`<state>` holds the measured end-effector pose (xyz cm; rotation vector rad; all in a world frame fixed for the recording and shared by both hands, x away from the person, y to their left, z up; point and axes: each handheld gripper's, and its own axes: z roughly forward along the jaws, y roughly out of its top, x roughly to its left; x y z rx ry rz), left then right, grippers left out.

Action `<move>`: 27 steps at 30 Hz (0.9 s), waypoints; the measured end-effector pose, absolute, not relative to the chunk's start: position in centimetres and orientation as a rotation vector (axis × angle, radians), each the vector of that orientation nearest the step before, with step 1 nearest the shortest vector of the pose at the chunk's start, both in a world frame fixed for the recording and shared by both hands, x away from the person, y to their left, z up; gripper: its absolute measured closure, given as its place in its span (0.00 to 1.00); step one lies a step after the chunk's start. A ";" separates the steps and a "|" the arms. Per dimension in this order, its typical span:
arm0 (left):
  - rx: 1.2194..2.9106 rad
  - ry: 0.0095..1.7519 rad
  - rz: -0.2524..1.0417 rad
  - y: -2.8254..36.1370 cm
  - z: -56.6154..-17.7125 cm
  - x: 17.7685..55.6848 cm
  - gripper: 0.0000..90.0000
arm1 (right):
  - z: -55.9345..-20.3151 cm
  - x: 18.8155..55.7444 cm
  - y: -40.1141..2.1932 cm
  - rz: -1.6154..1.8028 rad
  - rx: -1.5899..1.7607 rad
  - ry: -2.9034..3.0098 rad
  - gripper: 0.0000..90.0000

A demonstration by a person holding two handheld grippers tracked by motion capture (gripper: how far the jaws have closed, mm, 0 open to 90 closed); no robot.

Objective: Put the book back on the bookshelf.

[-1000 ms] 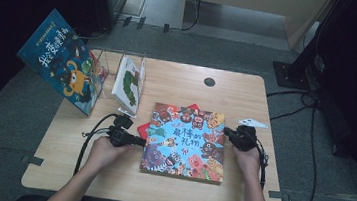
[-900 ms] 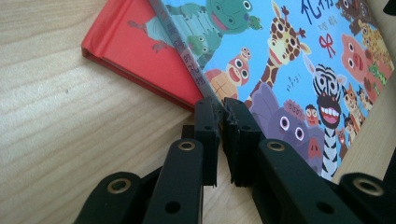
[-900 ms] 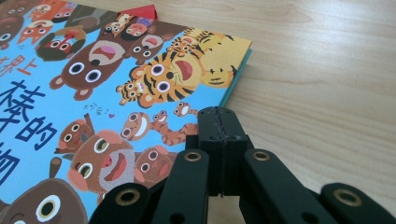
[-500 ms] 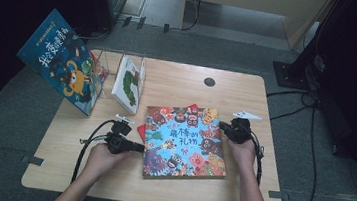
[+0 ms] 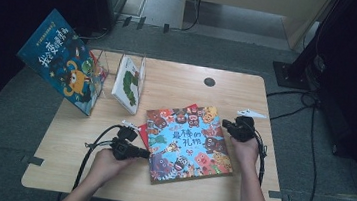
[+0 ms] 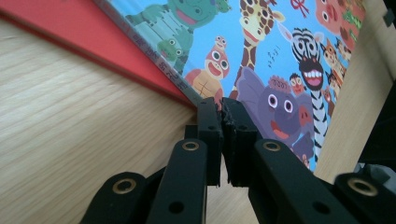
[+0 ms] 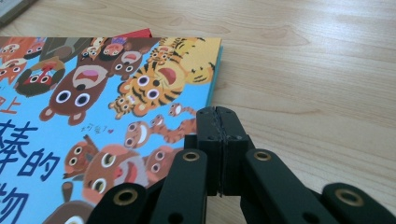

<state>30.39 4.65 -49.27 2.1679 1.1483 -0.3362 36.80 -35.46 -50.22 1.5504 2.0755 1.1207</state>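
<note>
A picture book with cartoon animals on a blue cover (image 5: 187, 141) lies askew at the table's middle, on top of a red book (image 5: 144, 129). My left gripper (image 5: 147, 153) is shut, its tips against the picture book's left edge near the front corner. In the left gripper view the shut jaws (image 6: 222, 105) meet that edge (image 6: 191, 95), where the red book (image 6: 84, 32) shows beneath. My right gripper (image 5: 226, 125) is shut at the book's right edge. Its own view shows the tips (image 7: 217, 112) over the cover's rim beside the tiger (image 7: 163, 79). Nothing sits between either pair of jaws.
A blue book (image 5: 61, 68) leans on a clear stand (image 5: 101, 59) at the table's (image 5: 83, 171) far left. A white book with a green caterpillar (image 5: 128, 85) stands beside it. A dark cable hole (image 5: 209, 81) sits at the far middle. Cables trail off both sides.
The picture book has turned counterclockwise, its right side swinging away from the person. My left gripper has slid right and toward the person along the book's left edge. The right gripper barely moved.
</note>
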 end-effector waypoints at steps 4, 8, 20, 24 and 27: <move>2.185 1.115 -0.322 3.4 -49.4 30.1 1.00 | -50.0 36.3 -35.7 1.122 1.544 2.063 1.00; 2.191 1.097 -0.355 3.1 -49.3 30.4 1.00 | -49.9 35.8 -35.8 1.125 1.541 2.066 1.00; 2.169 1.142 -0.294 5.4 -48.1 33.4 0.97 | -49.9 32.9 -36.3 1.107 1.528 2.082 0.99; 2.165 1.143 -0.292 5.5 -48.0 34.5 0.96 | -49.9 31.8 -36.4 1.100 1.522 2.085 0.98; 2.152 1.142 -0.311 5.7 -47.9 35.1 0.97 | -50.1 30.9 -36.5 1.103 1.531 2.077 0.97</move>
